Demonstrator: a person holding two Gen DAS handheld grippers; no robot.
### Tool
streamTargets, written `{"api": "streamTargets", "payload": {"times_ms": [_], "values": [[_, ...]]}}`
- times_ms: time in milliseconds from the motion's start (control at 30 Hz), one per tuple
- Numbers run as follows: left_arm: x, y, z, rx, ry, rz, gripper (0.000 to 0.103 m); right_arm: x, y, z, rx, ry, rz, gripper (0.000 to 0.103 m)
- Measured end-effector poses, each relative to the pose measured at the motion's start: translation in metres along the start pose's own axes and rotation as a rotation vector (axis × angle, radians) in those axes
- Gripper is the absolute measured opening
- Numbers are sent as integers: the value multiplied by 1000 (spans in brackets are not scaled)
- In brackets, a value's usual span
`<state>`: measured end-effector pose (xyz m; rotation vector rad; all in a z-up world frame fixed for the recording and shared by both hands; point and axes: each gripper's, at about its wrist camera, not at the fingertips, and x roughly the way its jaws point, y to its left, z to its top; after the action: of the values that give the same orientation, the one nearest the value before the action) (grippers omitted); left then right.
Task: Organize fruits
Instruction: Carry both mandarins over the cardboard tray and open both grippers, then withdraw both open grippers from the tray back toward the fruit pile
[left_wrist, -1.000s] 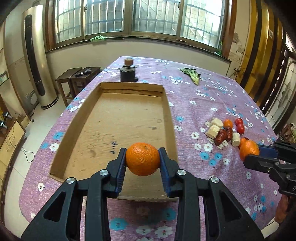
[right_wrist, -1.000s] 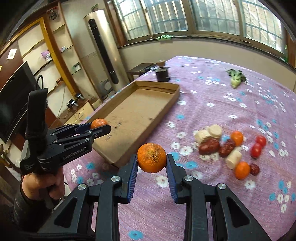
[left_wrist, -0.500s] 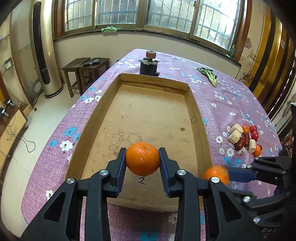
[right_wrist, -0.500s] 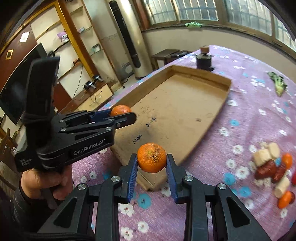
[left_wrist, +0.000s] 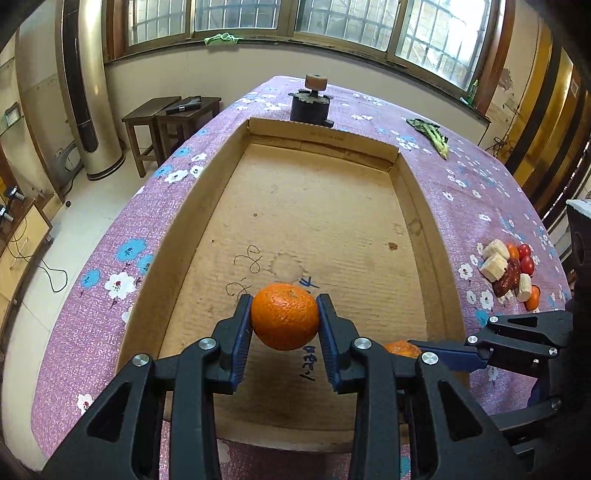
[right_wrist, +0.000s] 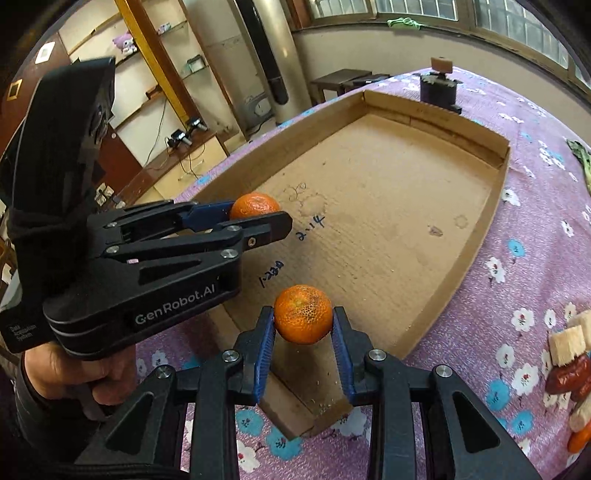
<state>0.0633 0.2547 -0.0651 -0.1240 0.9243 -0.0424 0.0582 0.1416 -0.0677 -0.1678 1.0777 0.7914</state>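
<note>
We have an orange (left_wrist: 284, 320) clamped between the left gripper (left_wrist: 284, 325) fingers and a second orange (right_wrist: 303, 314) pinched in the right gripper (right_wrist: 303, 325), both hanging over the near end of the tray (left_wrist: 417, 206). Nothing lies in it yet. More fruit (left_wrist: 511, 271) waits well off to the right. Both oranges look round, pitted, undamaged.

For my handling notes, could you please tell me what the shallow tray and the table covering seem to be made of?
The tray looks like plain brown corrugated cardboard, matte: faint ribbing, stains and pen marks show on its floor, and its walls are folded strips. The table covering looks like a purple floral cloth or a thin plastic sheet with a slight sheen; which of the two cannot be told.
</note>
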Motion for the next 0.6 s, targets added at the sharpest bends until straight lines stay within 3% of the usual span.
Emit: {"api": "streamTargets", "payload": {"times_ms": [133, 267, 300, 467, 600], "values": [[9, 1, -3, -2, 35, 28, 33, 9, 3, 3, -30, 17, -13, 34], [12, 4, -5, -18, 47, 57, 61, 13, 6, 3, -49, 33, -25, 35], [10, 5, -5, -22, 44, 59, 63, 13, 6, 4, -51, 36, -23, 39], [1, 8, -4, -40, 31, 45, 63, 4, 7, 3, -60, 23, -29, 49], [-11, 2, -3, -29, 5, 42, 63, -17, 8, -5, -62, -4, -29, 49]]}}
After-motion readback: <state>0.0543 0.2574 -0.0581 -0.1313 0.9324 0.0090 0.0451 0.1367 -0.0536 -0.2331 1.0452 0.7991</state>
